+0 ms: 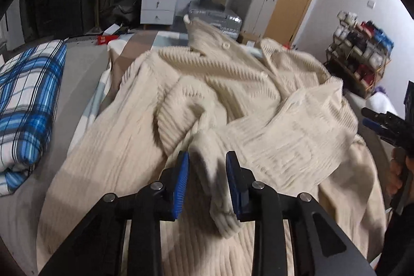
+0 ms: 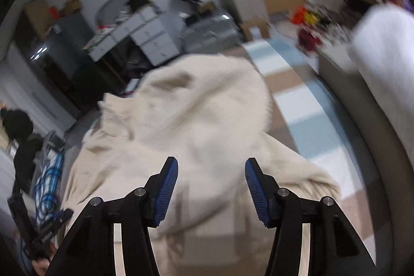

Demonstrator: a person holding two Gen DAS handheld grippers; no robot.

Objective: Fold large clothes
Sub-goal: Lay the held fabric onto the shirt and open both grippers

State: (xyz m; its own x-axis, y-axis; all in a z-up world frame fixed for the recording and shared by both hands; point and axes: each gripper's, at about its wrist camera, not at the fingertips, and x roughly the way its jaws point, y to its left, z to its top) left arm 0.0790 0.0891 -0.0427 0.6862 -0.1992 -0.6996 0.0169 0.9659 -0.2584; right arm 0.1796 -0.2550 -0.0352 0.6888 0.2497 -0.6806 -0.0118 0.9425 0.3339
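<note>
A large cream ribbed-knit cardigan (image 1: pixel 233 95) lies crumpled across the bed, blurred in the right wrist view (image 2: pixel 196 115). My left gripper (image 1: pixel 208 167) hangs low over its near side. A thick cream sleeve cuff (image 1: pixel 220 214) passes between the blue pads (image 1: pixel 182 177), which stand a little apart and do not visibly squeeze it. My right gripper (image 2: pixel 211 164) is open above the cardigan with nothing between its fingers. It also shows at the right edge of the left wrist view (image 1: pixel 380 123), held by a hand (image 1: pixel 397 172). The left gripper (image 2: pixel 49 226) appears at the lower left.
A blue plaid quilt (image 1: pixel 28 95) lies on the bed's left side. The striped sheet (image 2: pixel 297 84) is bare to the right of the cardigan, beside rolled white bedding (image 2: pixel 383 56). Beyond the bed stand white drawers (image 1: pixel 157 1), a grey suitcase (image 1: pixel 214 17) and a shoe rack (image 1: pixel 359 56).
</note>
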